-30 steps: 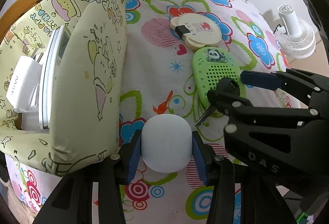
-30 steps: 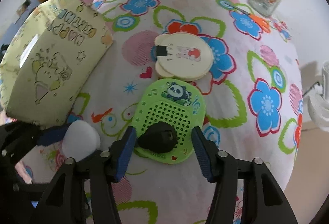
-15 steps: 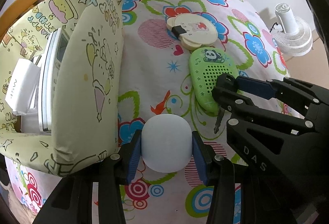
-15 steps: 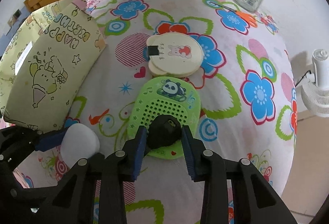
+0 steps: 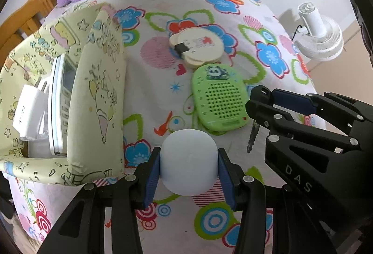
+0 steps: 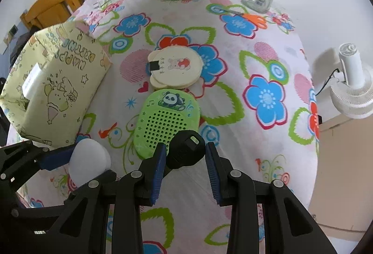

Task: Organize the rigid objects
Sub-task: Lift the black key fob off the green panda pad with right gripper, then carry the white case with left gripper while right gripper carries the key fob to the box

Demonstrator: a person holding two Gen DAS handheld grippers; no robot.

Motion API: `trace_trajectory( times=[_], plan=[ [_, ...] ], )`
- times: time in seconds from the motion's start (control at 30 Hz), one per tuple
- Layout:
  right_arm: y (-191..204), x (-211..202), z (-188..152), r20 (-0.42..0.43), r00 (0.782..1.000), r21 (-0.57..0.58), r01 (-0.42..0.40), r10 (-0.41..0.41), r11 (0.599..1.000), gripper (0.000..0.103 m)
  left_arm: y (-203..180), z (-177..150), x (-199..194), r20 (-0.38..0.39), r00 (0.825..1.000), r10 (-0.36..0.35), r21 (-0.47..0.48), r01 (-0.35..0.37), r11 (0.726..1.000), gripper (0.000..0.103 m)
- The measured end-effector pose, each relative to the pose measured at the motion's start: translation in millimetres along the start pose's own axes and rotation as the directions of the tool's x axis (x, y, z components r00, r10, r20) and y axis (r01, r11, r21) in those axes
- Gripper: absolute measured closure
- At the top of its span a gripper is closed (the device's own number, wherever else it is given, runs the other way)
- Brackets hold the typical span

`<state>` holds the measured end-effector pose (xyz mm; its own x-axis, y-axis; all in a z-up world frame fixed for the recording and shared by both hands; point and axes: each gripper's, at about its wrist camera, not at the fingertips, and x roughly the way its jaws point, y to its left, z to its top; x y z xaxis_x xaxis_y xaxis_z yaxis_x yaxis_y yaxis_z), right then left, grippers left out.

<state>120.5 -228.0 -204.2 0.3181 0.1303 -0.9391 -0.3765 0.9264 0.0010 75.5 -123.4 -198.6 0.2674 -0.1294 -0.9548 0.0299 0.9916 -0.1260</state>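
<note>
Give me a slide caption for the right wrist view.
Right gripper clamps a black car key above the green panda speaker.

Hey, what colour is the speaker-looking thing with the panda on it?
Bright green speaker, clearest in the right wrist view.

Left gripper (image 5: 188, 160), black frame with blue pads, points steeply down, jaws clamped on a white rounded plastic cap (image 5: 189, 162), pads flat on both sides. Right gripper (image 6: 185, 156), same build, also steeply down, closed on a black plastic key fob (image 6: 185, 152), metal blade hanging below. Right gripper sits at 3 o'clock of the left, close beside, apart.
</note>
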Motion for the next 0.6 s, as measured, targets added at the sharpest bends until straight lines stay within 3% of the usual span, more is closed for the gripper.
trace_trajectory(
  times=[0.6],
  plan=[
    [-11,-63,-2,0.091,0.996,0.065,0.008,-0.013,0.998,0.066,-26,10,-55,0.085,0.996,0.012,0.084,-0.019,0.996,0.055]
  ],
)
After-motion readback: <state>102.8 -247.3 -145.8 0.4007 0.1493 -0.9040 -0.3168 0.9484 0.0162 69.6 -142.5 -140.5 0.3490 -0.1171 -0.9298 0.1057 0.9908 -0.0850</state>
